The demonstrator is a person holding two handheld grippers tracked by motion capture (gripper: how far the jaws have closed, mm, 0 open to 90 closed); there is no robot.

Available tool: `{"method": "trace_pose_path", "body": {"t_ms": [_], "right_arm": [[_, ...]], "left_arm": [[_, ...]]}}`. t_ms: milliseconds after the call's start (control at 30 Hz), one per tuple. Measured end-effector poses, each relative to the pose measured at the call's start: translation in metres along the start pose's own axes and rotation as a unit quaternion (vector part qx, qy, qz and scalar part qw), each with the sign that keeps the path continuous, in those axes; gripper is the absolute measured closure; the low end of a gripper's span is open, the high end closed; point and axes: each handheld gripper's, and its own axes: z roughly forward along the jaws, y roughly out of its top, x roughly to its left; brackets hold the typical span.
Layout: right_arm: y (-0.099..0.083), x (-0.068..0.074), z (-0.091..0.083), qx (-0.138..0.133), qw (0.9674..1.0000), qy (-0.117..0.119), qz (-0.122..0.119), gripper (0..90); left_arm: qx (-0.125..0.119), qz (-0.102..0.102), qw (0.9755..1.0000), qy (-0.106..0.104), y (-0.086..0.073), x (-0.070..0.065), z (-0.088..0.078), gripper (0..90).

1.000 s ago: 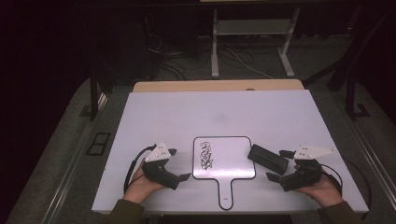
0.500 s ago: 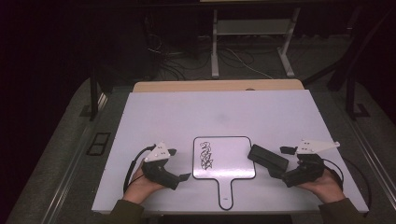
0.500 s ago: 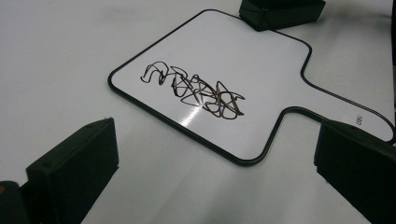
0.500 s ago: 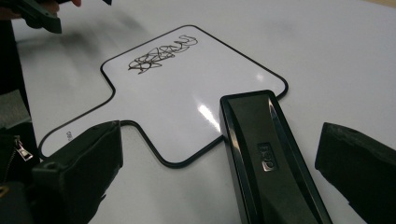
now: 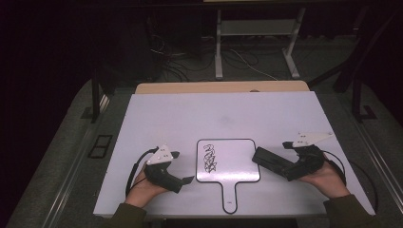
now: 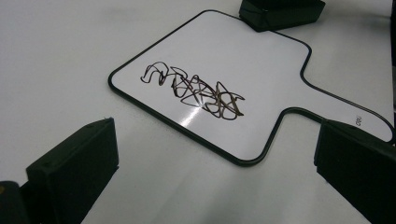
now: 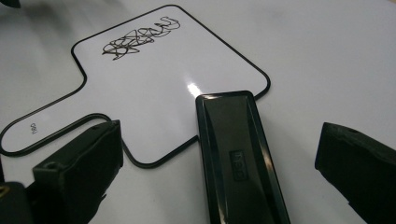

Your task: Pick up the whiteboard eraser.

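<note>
A small paddle-shaped whiteboard with a black rim (image 5: pixel 228 161) lies at lower centre of the white tabletop (image 5: pixel 223 114), a black marker scribble (image 5: pixel 209 158) on its left half. A black rectangular eraser (image 5: pixel 270 160) touches its right edge, between the right gripper's (image 5: pixel 285 167) wide-spread jaws. The left gripper (image 5: pixel 183 179) sits lower left, its 2 jaws wide and empty.

Each hand holds a black gripper with two thick, blocky jaws. The left gripper (image 5: pixel 185 180) has a small grey three-cornered plate on top, at 12 o'clock of its body, and a thin black cable that loops out at 9 o'clock. The right gripper (image 5: pixel 280 168) has a longer grey plate, with its tip toward 3 o'clock, and a black cable at 3 o'clock. Both sleeves are dark olive-green. In the left gripper view, a small screw hole shows on the left jaw.
</note>
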Motion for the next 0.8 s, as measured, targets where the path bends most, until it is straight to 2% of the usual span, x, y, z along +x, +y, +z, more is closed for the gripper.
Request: {"method": "trace_pose_path", "body": {"t_ms": [367, 567, 600, 633, 800], "right_arm": [[0.015, -0.013, 0.013, 0.002, 1.0, 0.004, 0.001, 0.0], [0.02, -0.019, 0.018, 0.014, 0.9998, 0.014, 0.004, 0.0], [0.021, -0.02, 0.021, 0.023, 0.9996, 0.017, -0.005, 0.0], [0.021, -0.021, 0.022, 0.026, 0.9995, 0.019, -0.005, 3.8], [0.019, -0.022, 0.025, 0.043, 0.9986, 0.029, -0.01, 6.0]], "left_arm": [[0.0, 0.0, 1.0, -0.003, 0.0, 0.0, 0.002, 0.0], [-0.001, -0.002, 1.0, -0.003, 0.0, 0.0, 0.001, 0.0], [-0.001, -0.003, 1.0, -0.002, 0.0, 0.0, 0.001, 0.0], [-0.003, -0.003, 1.0, -0.002, 0.0, 0.0, 0.001, 0.0], [-0.002, -0.002, 1.0, -0.002, 0.0, 0.0, 0.001, 0.0]]}}
